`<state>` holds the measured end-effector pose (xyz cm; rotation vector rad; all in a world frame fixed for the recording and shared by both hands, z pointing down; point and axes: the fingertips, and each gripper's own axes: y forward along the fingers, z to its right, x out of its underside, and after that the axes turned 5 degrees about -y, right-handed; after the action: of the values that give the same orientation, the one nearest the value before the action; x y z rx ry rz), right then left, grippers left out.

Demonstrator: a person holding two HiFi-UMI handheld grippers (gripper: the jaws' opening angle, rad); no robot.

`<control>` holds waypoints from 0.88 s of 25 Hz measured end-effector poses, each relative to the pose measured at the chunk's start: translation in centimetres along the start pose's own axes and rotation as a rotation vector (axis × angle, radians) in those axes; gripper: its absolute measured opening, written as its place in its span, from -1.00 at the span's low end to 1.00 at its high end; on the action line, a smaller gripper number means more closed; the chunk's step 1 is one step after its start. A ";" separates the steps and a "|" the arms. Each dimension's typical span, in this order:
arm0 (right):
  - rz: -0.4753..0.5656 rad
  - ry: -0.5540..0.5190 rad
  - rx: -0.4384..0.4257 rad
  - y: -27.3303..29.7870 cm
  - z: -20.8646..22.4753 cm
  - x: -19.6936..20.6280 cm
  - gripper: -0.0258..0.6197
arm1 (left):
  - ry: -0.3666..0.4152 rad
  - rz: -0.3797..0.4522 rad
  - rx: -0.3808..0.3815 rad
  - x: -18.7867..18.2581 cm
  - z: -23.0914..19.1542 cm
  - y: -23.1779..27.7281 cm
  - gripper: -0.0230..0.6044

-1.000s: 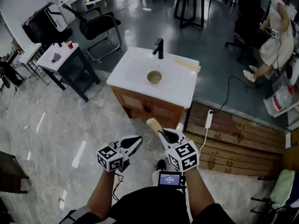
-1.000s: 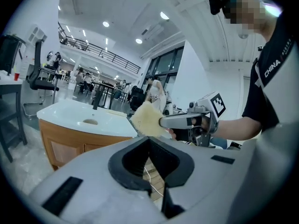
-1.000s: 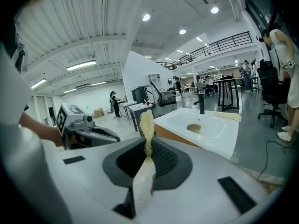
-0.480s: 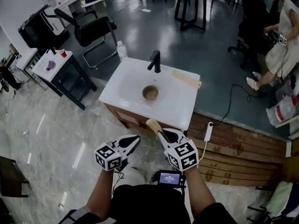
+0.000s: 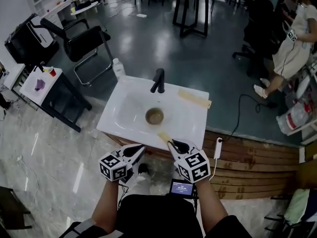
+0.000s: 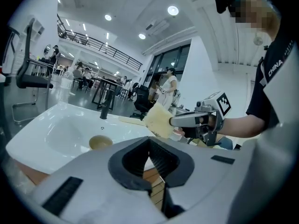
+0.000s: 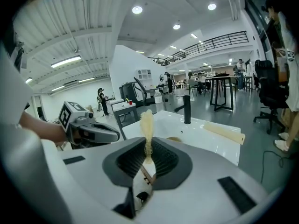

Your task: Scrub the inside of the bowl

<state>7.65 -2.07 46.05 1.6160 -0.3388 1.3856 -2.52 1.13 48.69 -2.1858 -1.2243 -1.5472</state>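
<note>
A small tan bowl (image 5: 154, 116) sits in the white sink basin (image 5: 130, 108) below the black faucet (image 5: 158, 81). It also shows in the left gripper view, where the bowl (image 6: 99, 143) lies ahead and to the left. My right gripper (image 5: 173, 145) is shut on a yellow sponge (image 5: 163, 136), which hangs over the sink's front edge. In the right gripper view the sponge (image 7: 147, 125) stands upright between the jaws. My left gripper (image 5: 134, 152) is beside it, just short of the sink, its jaws closed on nothing.
A pale yellow strip (image 5: 194, 99) lies on the counter to the right of the faucet. A plastic bottle (image 5: 118, 68) stands at the sink's back left corner. A black chair (image 5: 79, 38), a small side table (image 5: 42, 81) and a wooden platform (image 5: 257, 155) surround the cabinet. A person (image 5: 292, 43) stands far right.
The sink has come closer in the head view. Both grippers now reach its front edge, and the sponge stays gripped in the right one.
</note>
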 end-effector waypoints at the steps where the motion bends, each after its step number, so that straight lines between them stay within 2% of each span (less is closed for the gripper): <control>1: -0.002 0.004 0.012 0.9 0.4 -0.7 -0.80 | 0.003 -0.009 0.012 -0.6 -1.1 0.2 -0.92; 8: -0.024 0.048 0.082 7.4 2.8 -4.1 -0.80 | 0.034 -0.086 0.089 -4.7 -8.4 1.9 -0.92; 14: -0.029 0.076 0.143 11.5 3.9 -5.7 -0.80 | 0.072 -0.141 0.148 -6.5 -13.2 3.0 -0.92; 22: -0.044 0.134 0.212 13.5 4.7 -5.9 -0.80 | 0.087 -0.193 0.224 -7.4 -15.8 4.5 -0.92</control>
<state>-1.07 -14.72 47.62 1.6793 -0.0788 1.5281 -11.10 -14.68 50.49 -1.8885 -1.5363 -1.4732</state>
